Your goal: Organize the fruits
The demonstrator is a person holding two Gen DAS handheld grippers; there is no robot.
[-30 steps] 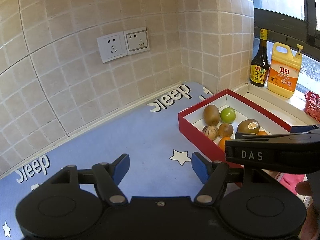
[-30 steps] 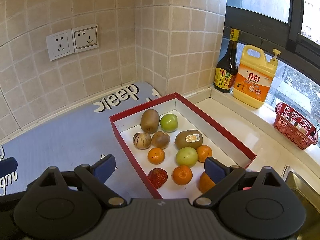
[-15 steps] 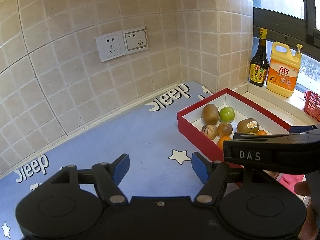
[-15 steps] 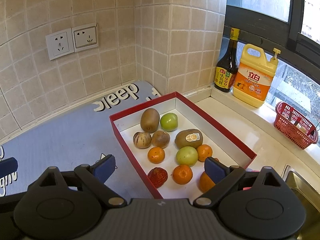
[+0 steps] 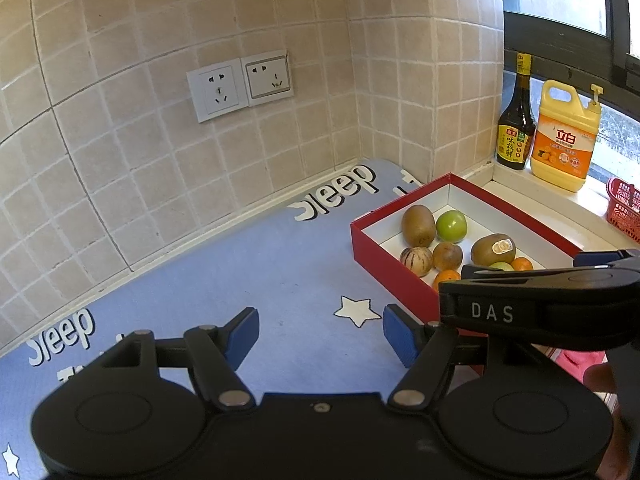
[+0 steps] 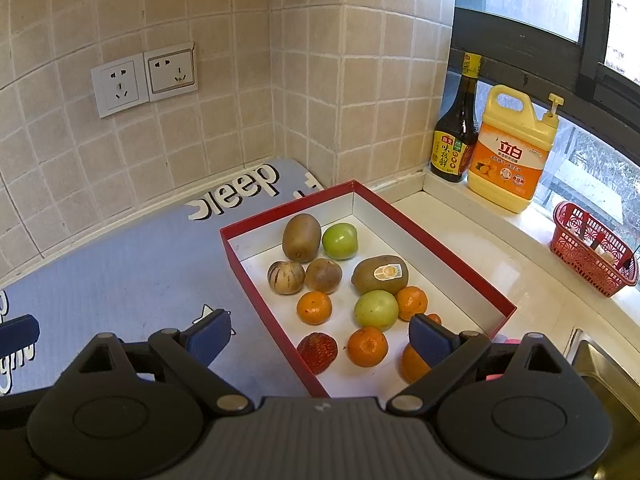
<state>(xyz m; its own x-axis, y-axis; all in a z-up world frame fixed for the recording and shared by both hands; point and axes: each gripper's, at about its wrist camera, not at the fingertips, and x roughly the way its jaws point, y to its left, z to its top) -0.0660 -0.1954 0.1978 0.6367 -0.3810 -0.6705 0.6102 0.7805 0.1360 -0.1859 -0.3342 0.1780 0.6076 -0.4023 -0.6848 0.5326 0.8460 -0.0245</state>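
Right tool (image 6: 320, 334) open, empty, hiding part of 1 orange (image 6: 412, 358) in red box (image 6: 400, 210).

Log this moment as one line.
left gripper: open, empty | right gripper: open, empty | fruits in red box, untouched

Counts taken with the red box (image 6: 448, 256) as landmark.

Inside the box: two brown kiwis (image 6: 301, 237), one bearing a sticker; two green apples (image 6: 339, 241); two brownish round fruits (image 6: 324, 275), one of them striped; one red strawberry-like fruit (image 6: 317, 352); at least four oranges (image 6: 314, 307), with part of a fifth showing behind a gripper pad.

Right of the box, on the sill: one dark sauce bottle (image 6: 456, 136), one yellow detergent jug (image 6: 512, 152), one red basket (image 6: 592, 256).

On the wall left of and behind the box: two sockets (image 6: 144, 80).
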